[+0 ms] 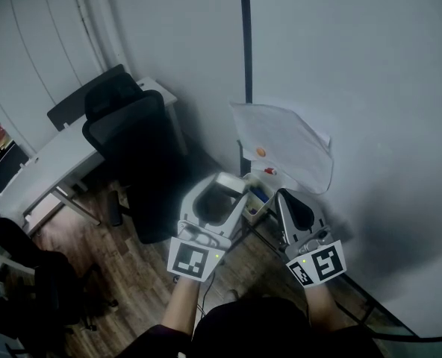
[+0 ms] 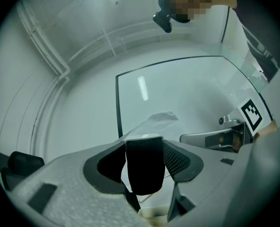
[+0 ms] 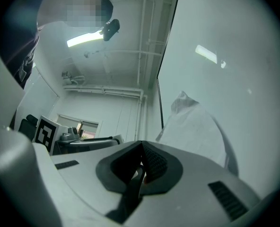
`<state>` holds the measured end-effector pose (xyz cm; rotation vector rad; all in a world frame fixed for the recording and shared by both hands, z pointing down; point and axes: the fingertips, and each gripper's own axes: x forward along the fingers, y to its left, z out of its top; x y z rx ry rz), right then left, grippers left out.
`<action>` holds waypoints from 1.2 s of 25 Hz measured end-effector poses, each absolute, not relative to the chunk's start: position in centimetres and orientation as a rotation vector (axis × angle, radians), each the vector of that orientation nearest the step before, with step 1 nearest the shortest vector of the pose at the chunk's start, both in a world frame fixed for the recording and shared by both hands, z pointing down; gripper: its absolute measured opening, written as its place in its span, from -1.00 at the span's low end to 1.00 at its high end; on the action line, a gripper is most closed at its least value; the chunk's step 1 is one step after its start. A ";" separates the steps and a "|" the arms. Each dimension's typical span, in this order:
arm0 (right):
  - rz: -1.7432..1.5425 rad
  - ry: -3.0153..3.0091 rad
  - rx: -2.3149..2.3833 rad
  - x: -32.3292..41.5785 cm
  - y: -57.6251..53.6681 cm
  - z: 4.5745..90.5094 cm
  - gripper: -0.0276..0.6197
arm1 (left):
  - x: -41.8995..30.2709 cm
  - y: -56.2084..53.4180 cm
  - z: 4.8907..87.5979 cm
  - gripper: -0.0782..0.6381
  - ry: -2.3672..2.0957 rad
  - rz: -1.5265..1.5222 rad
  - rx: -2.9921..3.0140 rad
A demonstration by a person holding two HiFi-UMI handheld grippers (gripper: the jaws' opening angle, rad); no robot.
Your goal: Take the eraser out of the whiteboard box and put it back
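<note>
- Two grippers up in the head view, one per hand, both aimed at the whiteboard.
- Left gripper: its tongs are pinching the one eraser, a black block with a pale top edge. It stands upright between the pads in the left gripper view.
- So the eraser is out of the box, held in the air in front of the board's lower left part.
- Right gripper: tongs pressed together with nothing between them, as the right gripper view shows.
- One whiteboard box, small and open-topped, sits low against the board. It lies between the two gripper tips, nearer the left one, and something blue shows inside it.
- One bunch of paper sheets hangs on the board just above the box. I can't count the overlapping sheets.
- Two small magnets on that paper: an orange one and a red one below it.
- The board's dark left frame edge runs straight down to the paper and box, with plain wall to its left.
- Two black chairs: an office chair just left of the left gripper, and another in the lower left corner.
- One white desk behind the office chair, well clear of both hands.
- Room to move: bare board to the right of the right gripper. It's tight on the left, where the chair back stands close.
</note>
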<state>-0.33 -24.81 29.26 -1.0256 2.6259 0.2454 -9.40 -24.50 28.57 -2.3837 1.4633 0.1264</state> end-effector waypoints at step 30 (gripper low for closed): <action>-0.105 2.681 -1.206 -2.2 -29.6 39.8 -0.91 | -10.2 -32.3 40.8 -0.13 1.367 -0.047 -2.699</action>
